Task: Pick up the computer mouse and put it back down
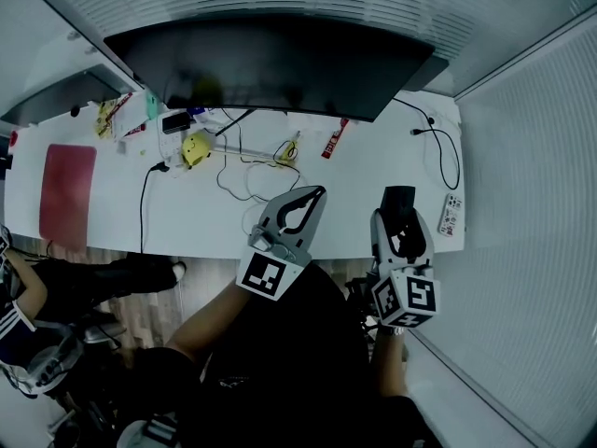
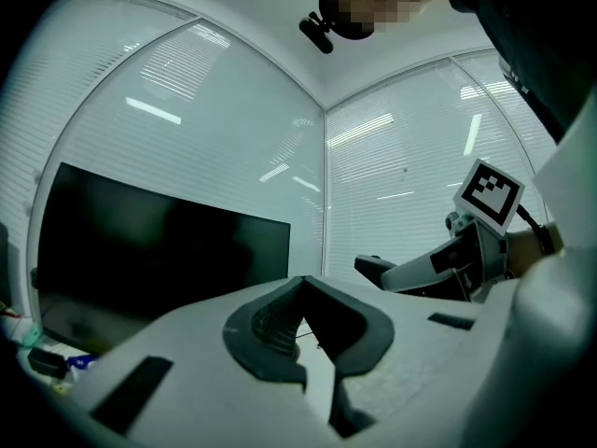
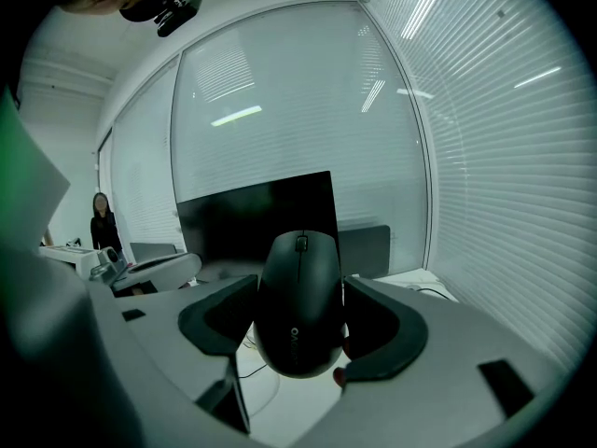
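Observation:
A black computer mouse (image 3: 300,301) is clamped between the dark pads of my right gripper (image 3: 300,317) and held up in the air, nose pointing away from me. In the head view the mouse (image 1: 399,203) hangs over the desk's front right part, inside the right gripper (image 1: 399,215). My left gripper (image 1: 313,194) hovers to its left over the desk's near edge. Its jaws meet at the tips with nothing between them, as the left gripper view (image 2: 301,283) shows.
A white desk (image 1: 368,189) carries a wide black monitor (image 1: 280,63), loose cables (image 1: 244,171), a yellow object (image 1: 196,147), a red mat (image 1: 67,194) and a small remote-like item (image 1: 451,215). Glass walls with blinds stand close on the right. A seated person (image 1: 19,297) is at lower left.

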